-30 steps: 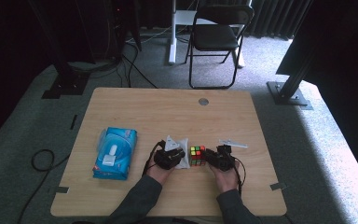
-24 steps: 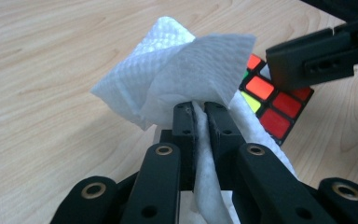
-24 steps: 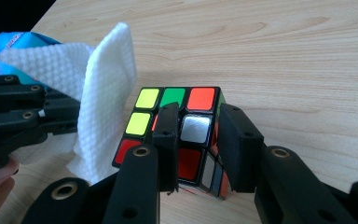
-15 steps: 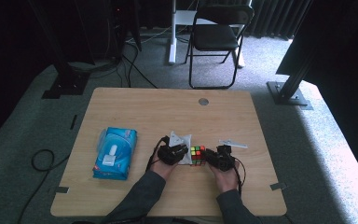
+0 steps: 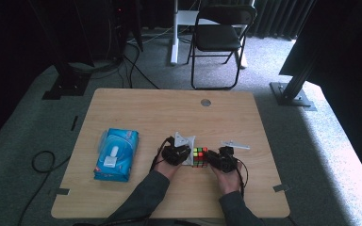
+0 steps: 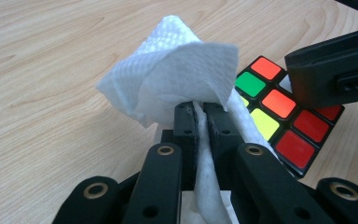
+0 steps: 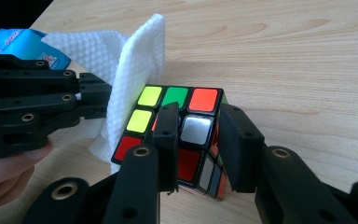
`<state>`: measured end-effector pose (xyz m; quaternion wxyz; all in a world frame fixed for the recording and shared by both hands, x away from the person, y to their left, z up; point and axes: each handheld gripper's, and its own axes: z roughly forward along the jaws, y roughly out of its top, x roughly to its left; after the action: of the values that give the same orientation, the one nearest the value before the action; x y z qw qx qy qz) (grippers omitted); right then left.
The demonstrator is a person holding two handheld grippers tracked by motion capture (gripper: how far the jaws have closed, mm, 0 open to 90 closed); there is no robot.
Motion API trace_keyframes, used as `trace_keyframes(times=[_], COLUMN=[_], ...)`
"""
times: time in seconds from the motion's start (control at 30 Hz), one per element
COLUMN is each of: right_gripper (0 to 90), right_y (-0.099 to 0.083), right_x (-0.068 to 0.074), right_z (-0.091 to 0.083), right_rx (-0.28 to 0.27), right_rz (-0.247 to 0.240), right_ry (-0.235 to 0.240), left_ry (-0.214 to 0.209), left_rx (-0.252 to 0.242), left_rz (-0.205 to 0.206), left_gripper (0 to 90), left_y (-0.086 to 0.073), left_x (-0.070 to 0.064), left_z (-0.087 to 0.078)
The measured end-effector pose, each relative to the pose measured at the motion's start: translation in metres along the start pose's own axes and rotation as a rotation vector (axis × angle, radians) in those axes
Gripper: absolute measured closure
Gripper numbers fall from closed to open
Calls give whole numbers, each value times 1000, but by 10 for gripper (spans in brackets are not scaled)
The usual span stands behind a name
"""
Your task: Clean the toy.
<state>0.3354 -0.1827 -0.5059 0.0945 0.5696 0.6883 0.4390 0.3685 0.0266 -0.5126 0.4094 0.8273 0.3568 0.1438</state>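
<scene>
A scrambled Rubik's cube (image 5: 199, 157) sits near the table's front middle. My left gripper (image 5: 184, 155) is at its left, shut on a white wipe (image 6: 177, 70) that bunches above the jaw tips (image 6: 199, 109). The wipe (image 7: 135, 60) presses against the cube's left side (image 7: 175, 98). From the right, my right gripper (image 5: 214, 160) holds the cube, its jaws (image 7: 198, 114) straddling the near corner, one over the top face and one on the side. One of its jaws (image 6: 335, 77) shows over the cube (image 6: 279, 102) in the left gripper view.
A blue pack of wet wipes (image 5: 115, 154) lies at the front left of the wooden table (image 5: 146, 108). A cable hole (image 5: 206, 102) sits near the far edge. Beyond the table stand a folding chair (image 5: 219, 33) and stand bases.
My left gripper has moved right with the wipe, up against the cube's left side. The right gripper and the cube have stayed put.
</scene>
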Motion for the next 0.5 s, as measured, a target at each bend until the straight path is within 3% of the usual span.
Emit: trace_keyframes(times=[0.3, 0.4, 0.5], right_gripper=[693, 693, 692], right_y=[0, 0, 0], right_x=[0, 0, 0], right_z=[0, 0, 0], right_rx=[-1, -2, -4], right_rz=[1, 1, 1], right_ry=[0, 0, 0], left_ry=[9, 23, 21], left_rx=[67, 100, 94], left_rz=[-10, 13, 9], left_gripper=[854, 854, 855], left_y=[-11, -16, -18], left_x=[0, -1, -1], left_z=[14, 21, 22])
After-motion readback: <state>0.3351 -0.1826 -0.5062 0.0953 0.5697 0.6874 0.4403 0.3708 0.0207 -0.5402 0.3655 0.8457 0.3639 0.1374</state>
